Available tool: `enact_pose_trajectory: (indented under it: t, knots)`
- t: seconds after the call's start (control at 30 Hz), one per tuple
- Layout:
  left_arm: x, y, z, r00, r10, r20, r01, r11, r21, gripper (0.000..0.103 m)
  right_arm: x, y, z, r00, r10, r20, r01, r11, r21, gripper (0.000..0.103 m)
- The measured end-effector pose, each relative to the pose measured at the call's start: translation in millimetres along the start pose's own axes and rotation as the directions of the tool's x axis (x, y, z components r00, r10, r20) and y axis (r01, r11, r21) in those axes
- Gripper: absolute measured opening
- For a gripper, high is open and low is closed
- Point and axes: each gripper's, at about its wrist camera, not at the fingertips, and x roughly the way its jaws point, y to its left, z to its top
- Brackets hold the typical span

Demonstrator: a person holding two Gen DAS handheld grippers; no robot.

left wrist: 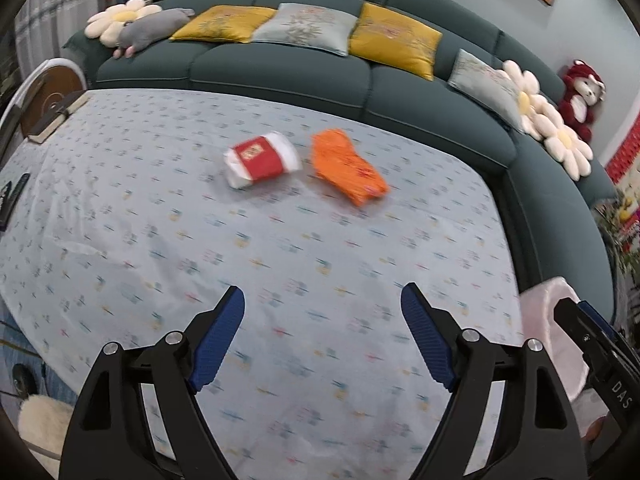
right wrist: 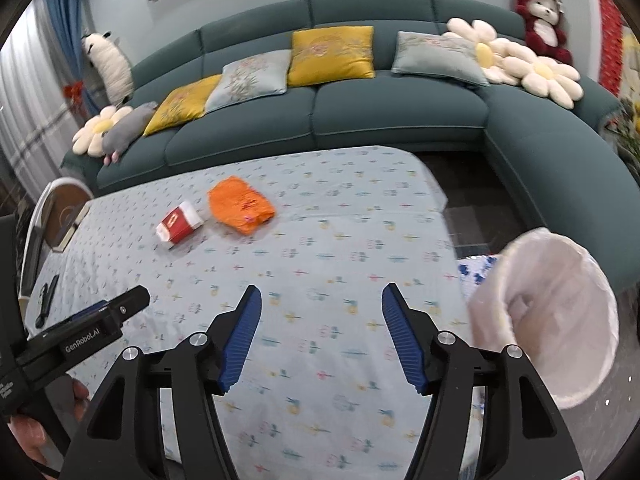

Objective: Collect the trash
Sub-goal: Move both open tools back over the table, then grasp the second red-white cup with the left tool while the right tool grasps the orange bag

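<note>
Two pieces of trash lie side by side on the far half of the cloth-covered table (left wrist: 280,280): a red-and-white wrapper (left wrist: 262,159) (right wrist: 179,222) and, to its right, a crumpled orange bag (left wrist: 348,166) (right wrist: 241,204). My left gripper (left wrist: 322,308) is open over bare cloth, well short of both. My right gripper (right wrist: 321,306) is open too, nothing between its blue pads (right wrist: 242,336). A white-lined basket (right wrist: 556,320) (left wrist: 556,336) stands off the table's right edge, beside the right gripper. The left gripper's body shows at the lower left of the right wrist view.
A dark green corner sofa (right wrist: 360,116) with yellow and grey cushions and flower pillows wraps the far and right sides. A book (left wrist: 60,116) and a round stand sit at the table's far left. A black remote (right wrist: 47,300) lies near the left edge.
</note>
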Motion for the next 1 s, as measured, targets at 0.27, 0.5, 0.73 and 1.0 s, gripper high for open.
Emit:
enact_pose_trajectory:
  t: [0.27, 0.5, 0.73, 1.0]
  knots:
    - [35, 50, 42, 0.999, 0.053, 0.004, -0.053, 0.999, -0.006, 0.088, 59, 51, 26, 0.997, 0.058, -0.048, -0.060, 0.998, -0.035, 0.064]
    - [82, 82, 92, 0.997, 0.076, -0.008, -0.076, 0.996, -0.037, 0.091, 134, 89, 57, 0.992, 0.076, -0.099, -0.082, 0.995, -0.057, 0.064]
    - [141, 96, 125, 0.995, 0.080, -0.054, -0.084, 0.995, -0.060, 0.091, 203, 102, 83, 0.987, 0.075, -0.142, -0.079, 0.997, -0.023, 0.064]
    - [190, 90, 134, 0.990, 0.086, -0.115, -0.088, 0.996, -0.016, 0.091, 262, 91, 88, 0.975, 0.073, -0.212, -0.061, 0.996, 0.059, 0.064]
